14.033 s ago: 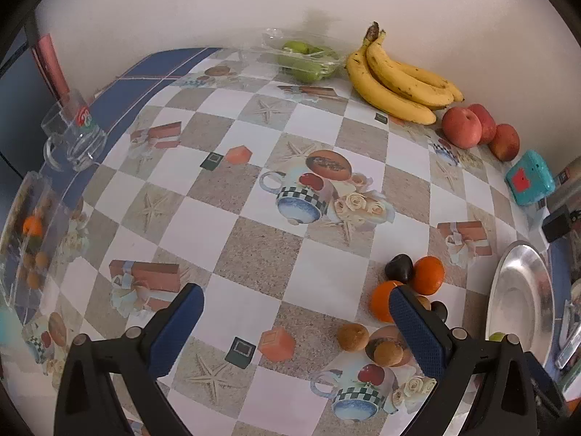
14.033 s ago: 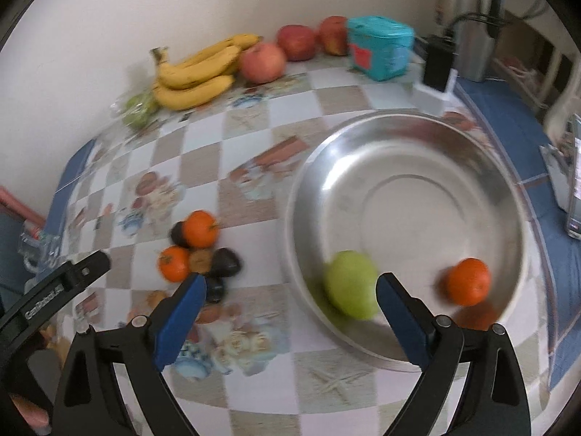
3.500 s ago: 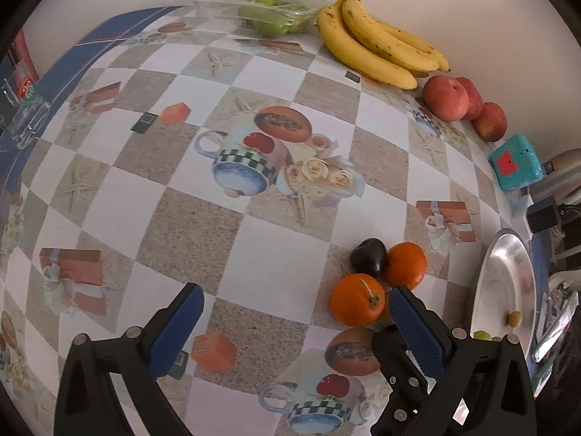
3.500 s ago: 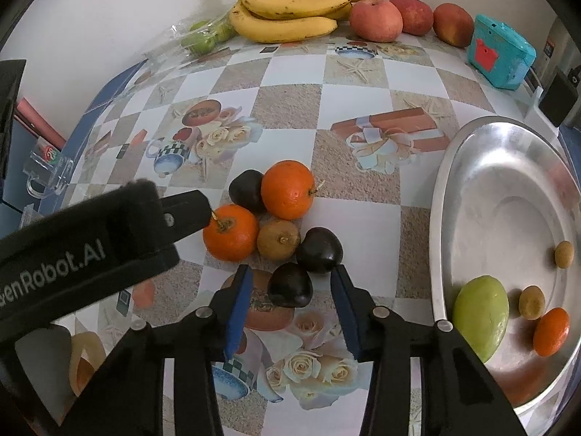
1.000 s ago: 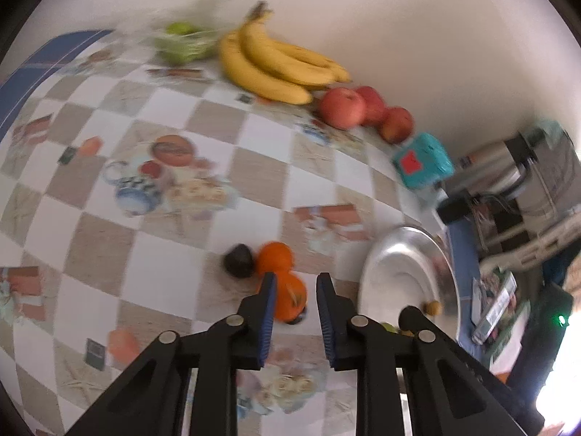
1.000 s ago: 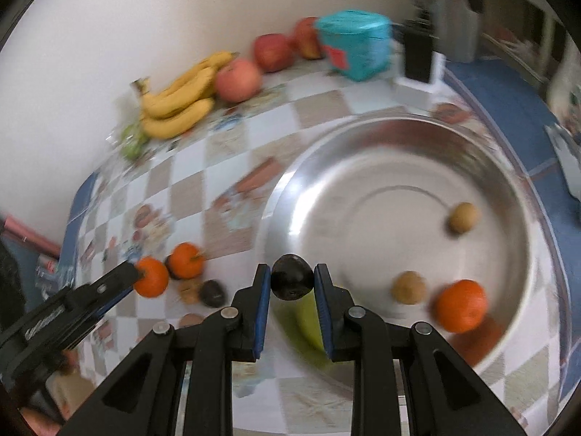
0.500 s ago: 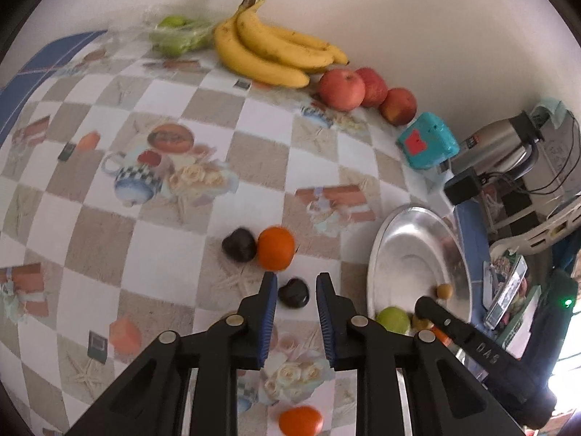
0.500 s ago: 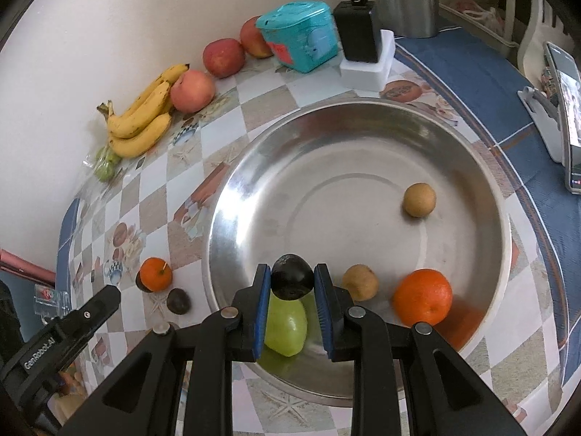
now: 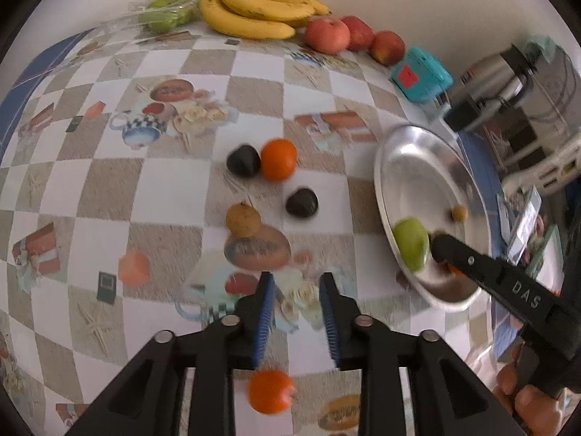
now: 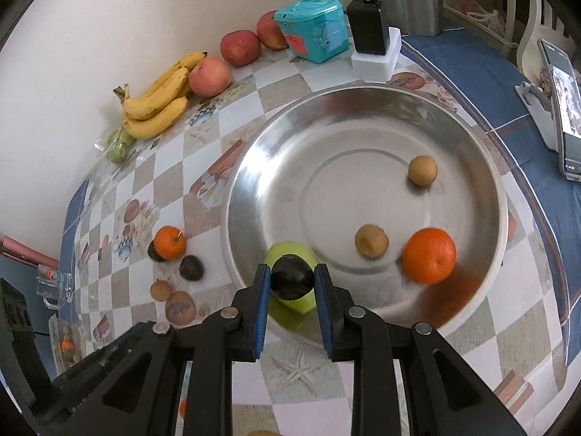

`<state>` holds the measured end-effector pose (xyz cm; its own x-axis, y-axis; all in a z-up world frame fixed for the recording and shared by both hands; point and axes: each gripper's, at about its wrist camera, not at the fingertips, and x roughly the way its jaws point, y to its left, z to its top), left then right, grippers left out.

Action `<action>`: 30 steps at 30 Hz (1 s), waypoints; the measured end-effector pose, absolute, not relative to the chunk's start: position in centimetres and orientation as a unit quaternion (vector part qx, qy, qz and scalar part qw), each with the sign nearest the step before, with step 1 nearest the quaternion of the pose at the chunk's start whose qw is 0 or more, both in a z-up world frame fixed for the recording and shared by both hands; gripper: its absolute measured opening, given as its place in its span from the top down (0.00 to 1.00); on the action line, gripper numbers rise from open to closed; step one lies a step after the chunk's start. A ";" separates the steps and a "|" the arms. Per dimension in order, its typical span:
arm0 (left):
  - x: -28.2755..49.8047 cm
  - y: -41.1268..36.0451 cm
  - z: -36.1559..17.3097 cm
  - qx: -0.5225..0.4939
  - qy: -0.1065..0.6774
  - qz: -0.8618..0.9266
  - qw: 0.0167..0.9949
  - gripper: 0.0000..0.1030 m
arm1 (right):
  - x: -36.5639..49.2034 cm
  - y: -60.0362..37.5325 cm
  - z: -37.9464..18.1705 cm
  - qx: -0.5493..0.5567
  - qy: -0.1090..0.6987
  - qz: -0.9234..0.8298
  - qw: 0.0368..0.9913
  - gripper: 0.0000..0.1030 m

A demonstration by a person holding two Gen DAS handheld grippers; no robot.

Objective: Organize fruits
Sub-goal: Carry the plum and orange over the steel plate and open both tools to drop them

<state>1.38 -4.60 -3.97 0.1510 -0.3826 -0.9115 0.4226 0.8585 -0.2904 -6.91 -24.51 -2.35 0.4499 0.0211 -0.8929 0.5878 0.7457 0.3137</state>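
Observation:
My right gripper (image 10: 292, 279) is shut on a dark plum (image 10: 292, 278) and holds it over the near rim of the steel bowl (image 10: 483, 167). The bowl holds a green fruit (image 10: 290, 309), an orange (image 10: 429, 255) and two small brown fruits (image 10: 371, 241). My left gripper (image 9: 296, 290) has its jaws close together with nothing between them, above the table. An orange (image 9: 270, 391) lies on the table below it. On the table lie another orange (image 9: 278, 159), two dark plums (image 9: 243, 161) and a brown fruit (image 9: 243, 220).
Bananas (image 9: 254, 14), three red apples (image 9: 326, 35) and a bag of green fruit (image 9: 163, 18) line the wall. A teal box (image 10: 312, 29), a charger (image 10: 370, 36), a kettle (image 9: 508, 72) and a phone on a stand (image 10: 563, 109) stand near the bowl.
The left gripper has let go of an orange, which now lies on the table below its jaws. The right gripper with the plum has moved closer over the bowl.

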 end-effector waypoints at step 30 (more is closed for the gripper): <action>-1.4 0.0 -7.0 0.021 0.657 -0.204 0.725 0.43 | -9.2 -22.8 -1.2 0.307 0.489 -0.166 0.800 0.75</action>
